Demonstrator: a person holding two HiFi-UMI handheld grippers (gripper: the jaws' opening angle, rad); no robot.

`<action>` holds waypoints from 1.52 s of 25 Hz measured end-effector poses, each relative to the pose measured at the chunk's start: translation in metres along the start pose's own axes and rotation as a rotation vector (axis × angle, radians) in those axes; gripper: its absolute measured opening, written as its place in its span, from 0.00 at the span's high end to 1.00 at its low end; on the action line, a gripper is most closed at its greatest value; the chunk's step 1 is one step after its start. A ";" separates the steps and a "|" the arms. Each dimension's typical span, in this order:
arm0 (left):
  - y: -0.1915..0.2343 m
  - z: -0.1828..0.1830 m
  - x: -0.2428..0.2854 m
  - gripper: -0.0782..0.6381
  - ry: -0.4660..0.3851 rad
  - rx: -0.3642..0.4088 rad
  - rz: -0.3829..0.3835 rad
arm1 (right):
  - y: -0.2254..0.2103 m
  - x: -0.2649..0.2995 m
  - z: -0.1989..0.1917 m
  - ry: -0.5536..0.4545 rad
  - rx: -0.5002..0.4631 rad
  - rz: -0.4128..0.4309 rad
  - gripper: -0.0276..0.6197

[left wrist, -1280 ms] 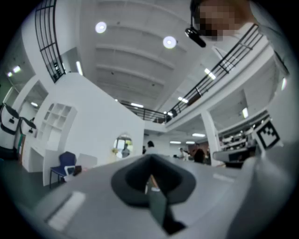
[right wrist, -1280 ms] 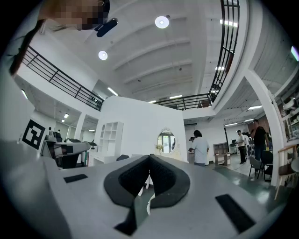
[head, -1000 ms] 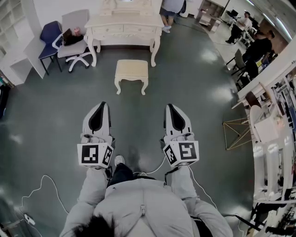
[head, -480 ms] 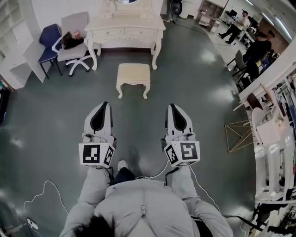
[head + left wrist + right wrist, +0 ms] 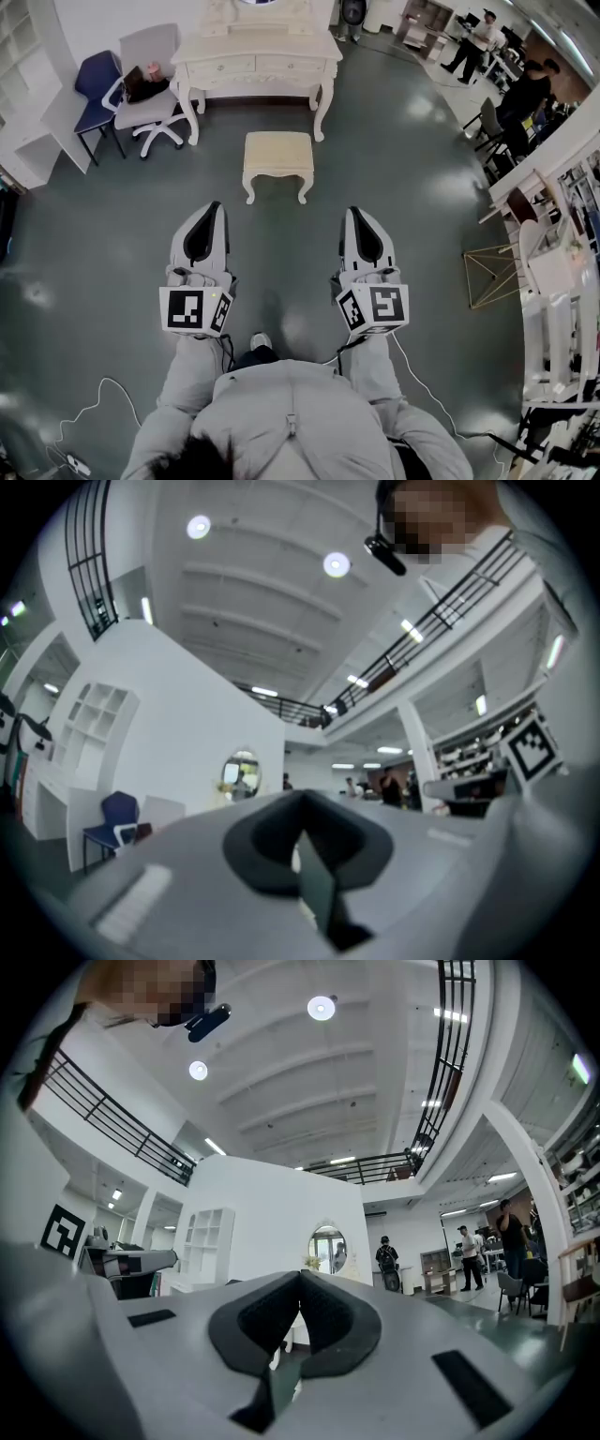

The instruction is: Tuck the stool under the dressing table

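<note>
A cream stool (image 5: 277, 155) with curved legs stands on the grey floor in front of the cream dressing table (image 5: 259, 62), a little clear of it. My left gripper (image 5: 210, 215) and right gripper (image 5: 353, 218) are held side by side short of the stool, both shut and holding nothing. They point toward the stool and table with a stretch of floor between. In the gripper views the shut jaws fill the lower half, tilted slightly upward; the table's oval mirror (image 5: 327, 1248) shows above the right jaws and the same mirror (image 5: 241, 773) above the left.
A white office chair (image 5: 148, 91) and a blue chair (image 5: 96, 86) stand left of the table, with white shelving (image 5: 28, 66) beyond. A gold wire frame (image 5: 492, 275) and white furniture line the right side. People stand at the far right. Cables trail on the floor by my feet.
I have walked forward: the stool and dressing table sit lower and nearer in the head view. Both grippers stay shut and level in front of me.
</note>
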State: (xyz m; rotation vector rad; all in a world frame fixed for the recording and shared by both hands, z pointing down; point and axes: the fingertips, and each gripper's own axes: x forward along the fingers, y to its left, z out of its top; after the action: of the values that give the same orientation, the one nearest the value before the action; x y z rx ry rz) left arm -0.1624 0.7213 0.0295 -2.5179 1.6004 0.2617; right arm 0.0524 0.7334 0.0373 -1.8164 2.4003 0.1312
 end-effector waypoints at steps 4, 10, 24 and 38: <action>0.020 -0.002 0.011 0.88 -0.008 0.014 -0.018 | 0.005 0.014 -0.003 -0.007 -0.009 -0.029 0.95; 0.041 -0.014 0.024 0.88 0.007 -0.016 -0.029 | 0.012 0.027 -0.006 0.009 -0.032 -0.048 0.95; 0.065 -0.037 0.070 0.88 0.014 -0.031 -0.013 | -0.007 0.086 -0.024 0.019 -0.030 -0.027 0.95; 0.087 -0.047 0.189 0.88 -0.015 -0.012 0.028 | -0.067 0.205 -0.022 -0.007 -0.043 0.037 0.95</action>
State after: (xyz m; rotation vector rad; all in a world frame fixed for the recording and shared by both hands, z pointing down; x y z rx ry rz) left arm -0.1597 0.5081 0.0308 -2.4974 1.6348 0.2943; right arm 0.0607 0.5170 0.0276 -1.7864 2.4458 0.1943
